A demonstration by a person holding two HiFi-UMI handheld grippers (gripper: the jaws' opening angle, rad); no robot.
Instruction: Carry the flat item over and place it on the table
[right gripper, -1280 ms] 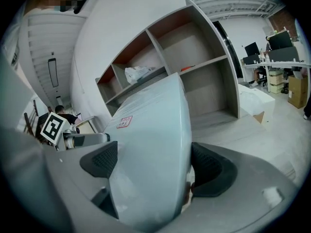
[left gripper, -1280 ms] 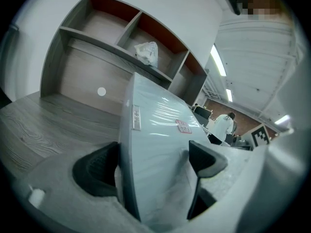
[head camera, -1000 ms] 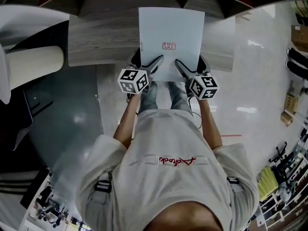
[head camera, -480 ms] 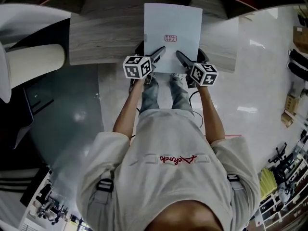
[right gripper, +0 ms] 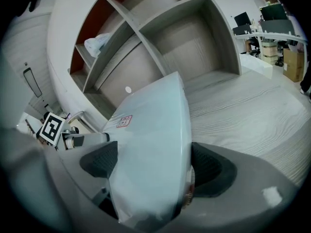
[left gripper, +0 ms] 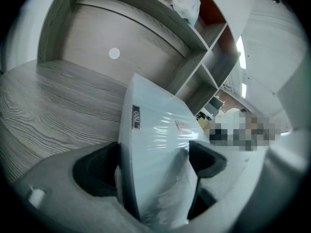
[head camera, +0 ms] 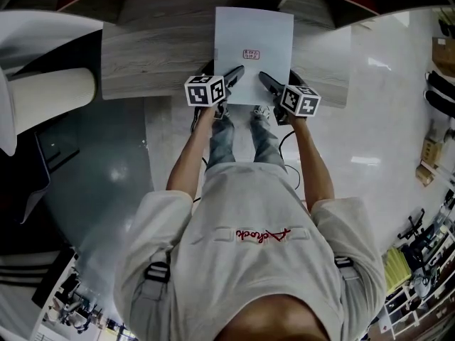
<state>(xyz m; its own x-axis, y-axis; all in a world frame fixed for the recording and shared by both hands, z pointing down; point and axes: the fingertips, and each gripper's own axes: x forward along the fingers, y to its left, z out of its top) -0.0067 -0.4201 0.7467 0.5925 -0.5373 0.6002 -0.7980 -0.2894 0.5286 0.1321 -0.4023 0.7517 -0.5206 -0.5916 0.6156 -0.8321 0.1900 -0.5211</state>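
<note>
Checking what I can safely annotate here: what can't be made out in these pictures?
- Print on the red label: too small in the head view, smeared in both gripper views.
- Whether the flat item touches the table: the steep head view shows no gap, and the item covers the spot.
- Item's near corners, head view: under the left tongs and right tongs.
- White bag contents: too small.
</note>
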